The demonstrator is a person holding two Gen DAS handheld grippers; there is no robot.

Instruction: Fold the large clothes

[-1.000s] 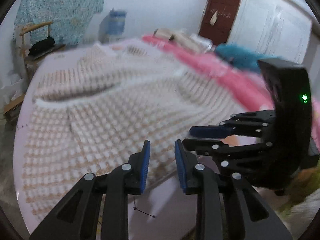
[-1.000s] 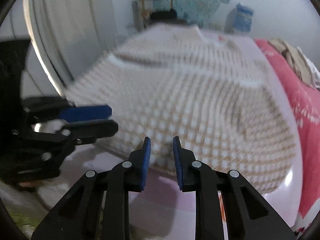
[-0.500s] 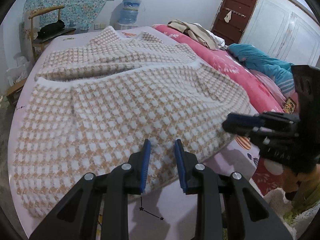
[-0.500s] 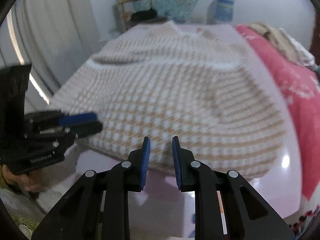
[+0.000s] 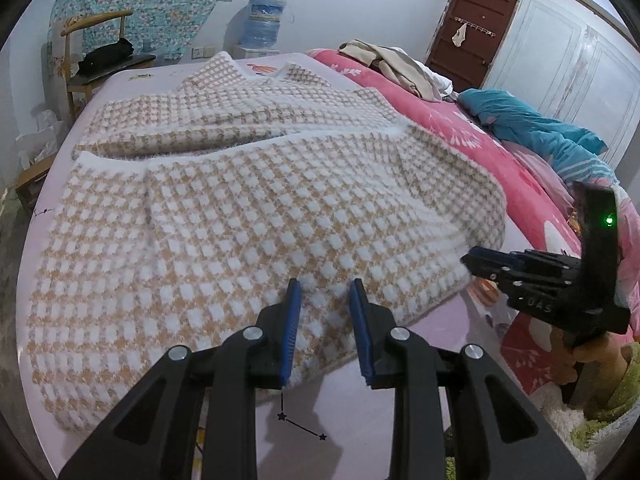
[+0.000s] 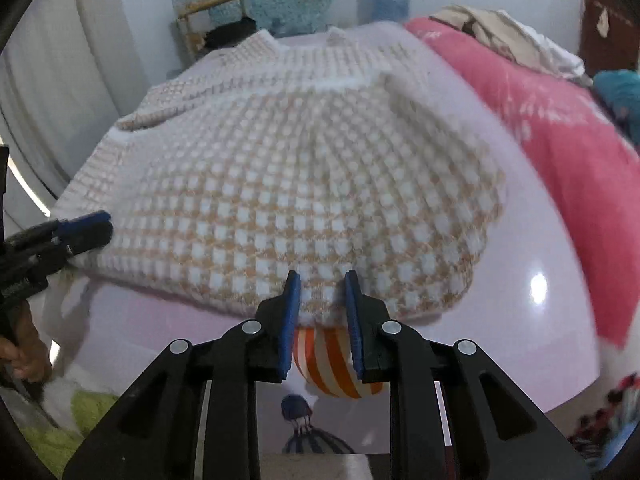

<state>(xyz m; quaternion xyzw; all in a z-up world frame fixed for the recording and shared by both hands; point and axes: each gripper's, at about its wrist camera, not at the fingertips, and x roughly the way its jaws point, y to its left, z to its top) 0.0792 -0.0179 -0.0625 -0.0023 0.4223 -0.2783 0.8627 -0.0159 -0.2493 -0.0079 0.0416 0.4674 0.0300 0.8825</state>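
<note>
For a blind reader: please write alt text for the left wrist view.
A large beige-and-white checked sweater lies spread on a lilac bed sheet. The left gripper, jaws open, sits over its near hem; the right gripper is at the right.

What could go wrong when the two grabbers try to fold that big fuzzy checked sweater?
The left gripper and right gripper are both open at the near hem of the sweater. The knit looks thick and fluffy, so the fingers might pinch only the top layer and the fold could come out lopsided. One sleeve lies folded across the body, and a quick lift might make it slide off. The hem lies near the bed edge, so it might slip down.
</note>
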